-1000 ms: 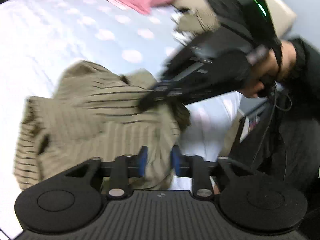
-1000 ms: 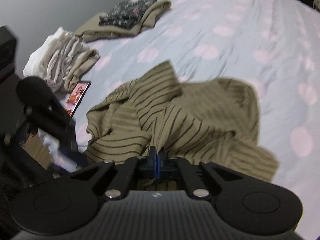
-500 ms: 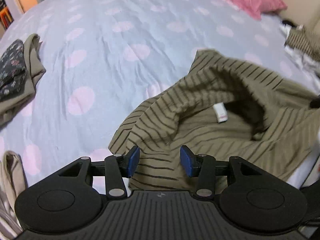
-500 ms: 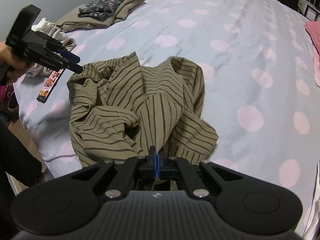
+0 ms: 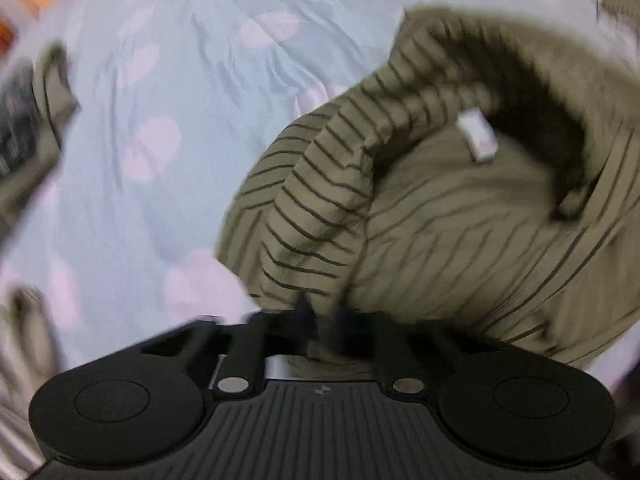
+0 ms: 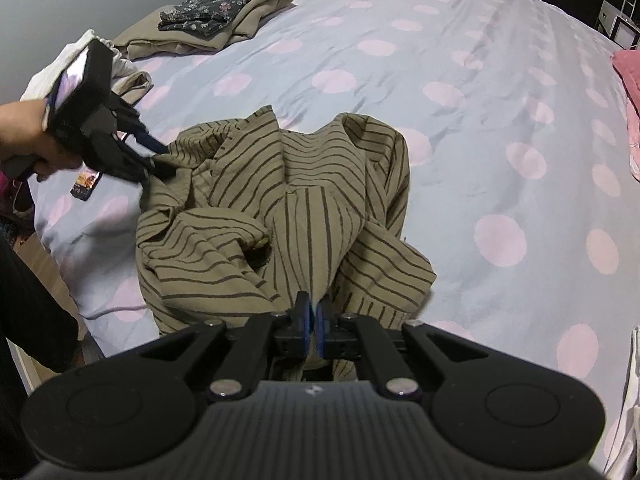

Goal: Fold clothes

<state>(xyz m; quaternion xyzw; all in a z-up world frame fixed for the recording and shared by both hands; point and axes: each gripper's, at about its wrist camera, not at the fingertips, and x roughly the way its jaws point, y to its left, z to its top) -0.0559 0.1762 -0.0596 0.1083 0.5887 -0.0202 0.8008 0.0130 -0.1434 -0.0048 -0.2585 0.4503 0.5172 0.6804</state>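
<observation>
Both tongs grip my limp, light striped shirt (image 6: 280, 208) crumpled on the bed (image 6: 460, 60): right tongs (image 6: 312, 316) clenched on a fold, left tongs (image 6: 154, 152) pinching its far-left edge, where I'd hold seams.

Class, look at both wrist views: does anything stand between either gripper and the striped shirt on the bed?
Nothing visible does. The right gripper is already shut on a fold of the striped shirt, and the left gripper is at the shirt's far edge, with only bedsheet around it.
</observation>
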